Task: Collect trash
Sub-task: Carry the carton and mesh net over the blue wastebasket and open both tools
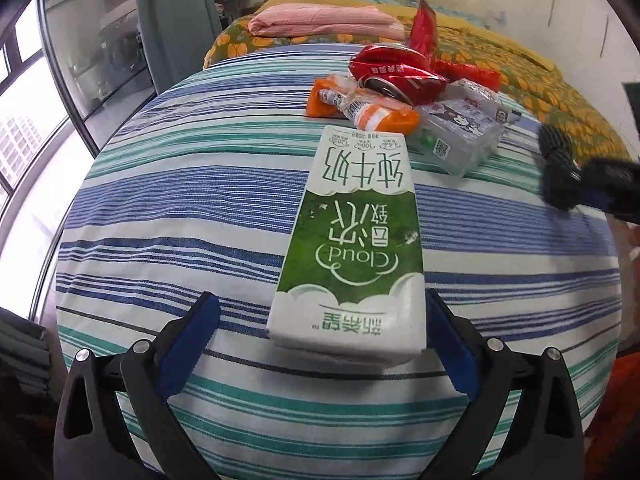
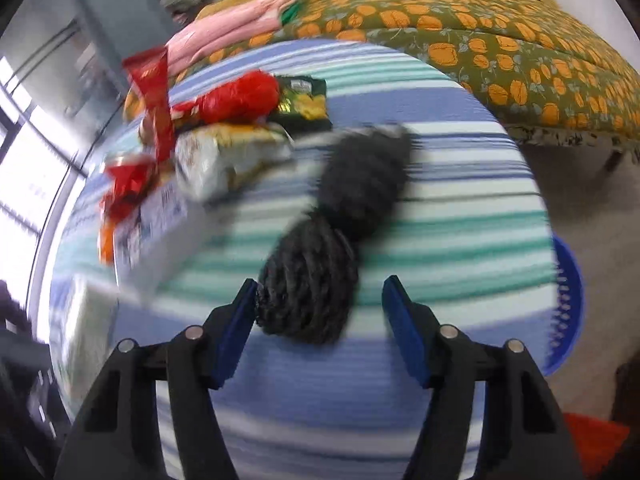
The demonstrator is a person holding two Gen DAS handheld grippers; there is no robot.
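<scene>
Left gripper [image 1: 322, 320] spread wide, jaws flanking near end of 1 flat green-white milk carton [image 1: 352, 240] lying on striped cloth [image 1: 180, 208]; right pad just beside carton, contact unclear. Beyond carton, trash heap: 1 orange wrapper [image 1: 362, 110], 1 crushed red can [image 1: 394, 74], 1 clear crinkled plastic pack [image 1: 460, 136]. Right gripper [image 2: 320, 312] released, straddling 1 dark knitted bundle [image 2: 316, 280], left pad touching it. Blue ribbed basket [image 2: 568, 300] past cloth's right edge.

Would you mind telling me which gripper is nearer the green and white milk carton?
Left. The left gripper straddles the green and white milk carton's near end; the right gripper is off beside the dark knitted bundle.
</scene>
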